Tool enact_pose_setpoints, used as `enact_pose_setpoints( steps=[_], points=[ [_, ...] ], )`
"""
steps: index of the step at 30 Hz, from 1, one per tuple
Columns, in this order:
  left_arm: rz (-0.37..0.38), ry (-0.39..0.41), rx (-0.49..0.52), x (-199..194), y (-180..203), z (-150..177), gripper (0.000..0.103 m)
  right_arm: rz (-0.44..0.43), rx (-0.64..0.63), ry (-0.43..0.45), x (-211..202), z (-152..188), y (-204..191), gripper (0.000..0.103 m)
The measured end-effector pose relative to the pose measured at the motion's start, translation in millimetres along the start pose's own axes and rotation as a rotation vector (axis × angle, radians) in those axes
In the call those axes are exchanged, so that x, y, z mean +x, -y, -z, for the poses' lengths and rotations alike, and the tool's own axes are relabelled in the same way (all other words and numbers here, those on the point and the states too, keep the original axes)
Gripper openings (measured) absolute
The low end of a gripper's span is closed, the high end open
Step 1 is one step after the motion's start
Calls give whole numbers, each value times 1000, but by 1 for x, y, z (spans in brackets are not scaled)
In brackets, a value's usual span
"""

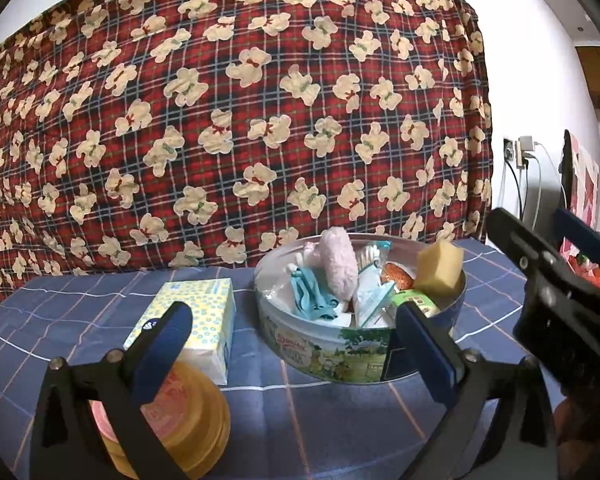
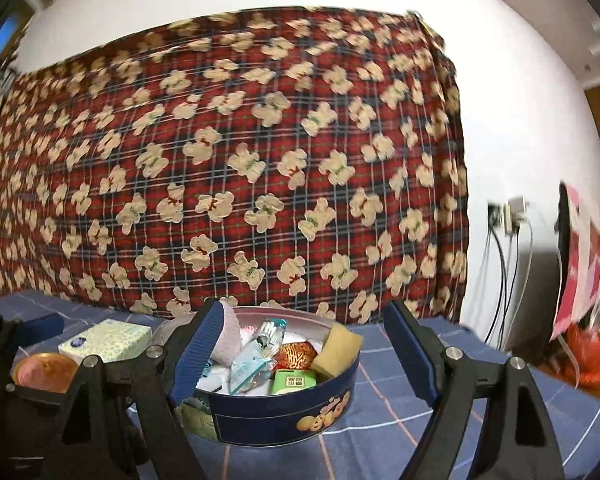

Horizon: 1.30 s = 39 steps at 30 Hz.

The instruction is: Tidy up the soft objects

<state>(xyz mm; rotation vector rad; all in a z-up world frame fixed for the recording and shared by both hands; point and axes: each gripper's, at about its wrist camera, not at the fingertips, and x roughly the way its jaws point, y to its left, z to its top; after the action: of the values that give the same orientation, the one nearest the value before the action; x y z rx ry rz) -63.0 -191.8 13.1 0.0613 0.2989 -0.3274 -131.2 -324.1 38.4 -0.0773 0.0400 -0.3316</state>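
A round printed cookie tin [image 1: 340,344] stands on the blue checked cloth, filled with soft things: a pink fluffy item [image 1: 338,264], a yellow sponge [image 1: 440,268], a light blue cloth [image 1: 312,298] and a green packet [image 1: 416,300]. My left gripper [image 1: 296,344] is open just in front of the tin, with nothing between its fingers. My right gripper [image 2: 306,356] is open too, hovering before the tin [image 2: 284,412], empty. The sponge [image 2: 336,346] leans on the tin's right rim. The right gripper [image 1: 528,216] also shows at the right edge of the left wrist view.
A yellow-dotted tissue pack [image 1: 196,316] lies left of the tin. A round amber container [image 1: 188,412] with a pink top sits near the left fingers. A red plaid bear-print blanket [image 1: 240,120] hangs behind. Cables and a wall socket [image 1: 520,152] are at the right.
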Motion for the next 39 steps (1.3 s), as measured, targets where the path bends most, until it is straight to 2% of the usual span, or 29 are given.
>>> enact_pose_setpoints(
  steps=[3,7,15,39],
  points=[
    [6,-14,-10,1,-2,0,103,5,-20,23,-4,-1,-4,87],
    [5,-15,0,1,0,0,103,20,21,24,-4,-1,5,91],
    [-3,-17,-2,1,0,1,103,33,96,-5,0,0,21,91],
    [-3,-22,-1,2,-1,1,103,34,97,-7,2,1,24,91]
  ],
)
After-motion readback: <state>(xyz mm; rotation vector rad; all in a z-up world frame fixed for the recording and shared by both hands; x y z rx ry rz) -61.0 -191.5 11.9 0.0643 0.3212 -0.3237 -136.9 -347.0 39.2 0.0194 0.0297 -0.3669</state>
